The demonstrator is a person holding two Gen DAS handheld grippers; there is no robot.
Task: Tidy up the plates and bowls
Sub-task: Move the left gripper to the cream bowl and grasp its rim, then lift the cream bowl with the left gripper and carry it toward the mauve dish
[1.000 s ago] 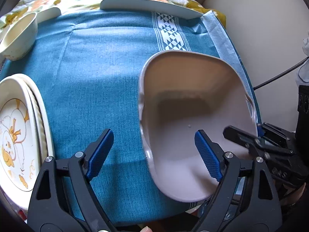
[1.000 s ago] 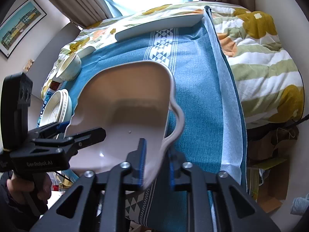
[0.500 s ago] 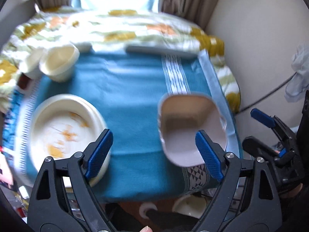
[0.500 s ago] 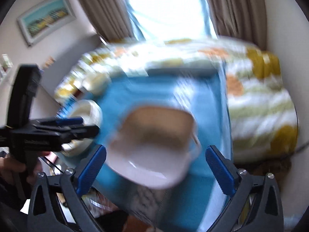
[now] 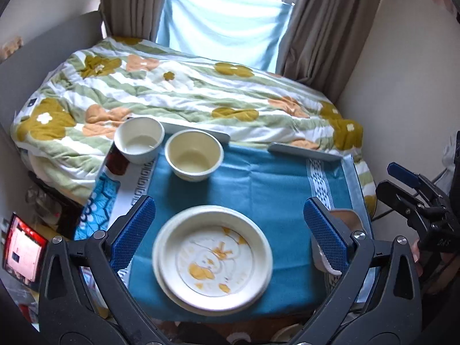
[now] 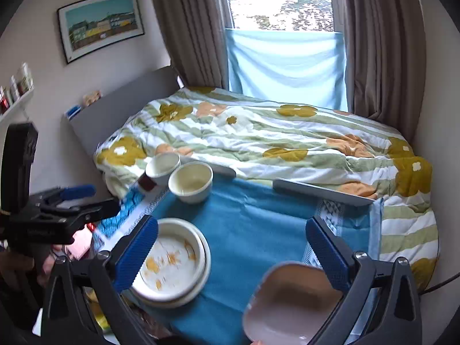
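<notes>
Two stacked cream plates (image 5: 212, 256) with a yellow duck print lie at the front of the blue cloth (image 5: 258, 189). A white bowl (image 5: 139, 139) and a cream bowl (image 5: 194, 155) stand upright at the cloth's back left. A beige square dish (image 6: 290, 304) rests at the front right corner. In the left wrist view this dish (image 5: 345, 221) is half hidden behind a finger. My left gripper (image 5: 228, 204) hangs high over the plates, its jaws opening with nothing between them. My right gripper (image 6: 232, 224) is open and empty, above the dish.
A bed with a flowered quilt (image 5: 187, 95) lies behind the table, under a curtained window (image 6: 284, 57). A grey bar (image 5: 304, 152) runs along the cloth's far edge. A wall stands close on the right. A lit red screen (image 5: 24, 254) sits low on the left.
The right gripper let go of the beige dish's rim and opened wide. Both grippers rose and drew back, so the whole table shows. The left jaws spread a little wider.
</notes>
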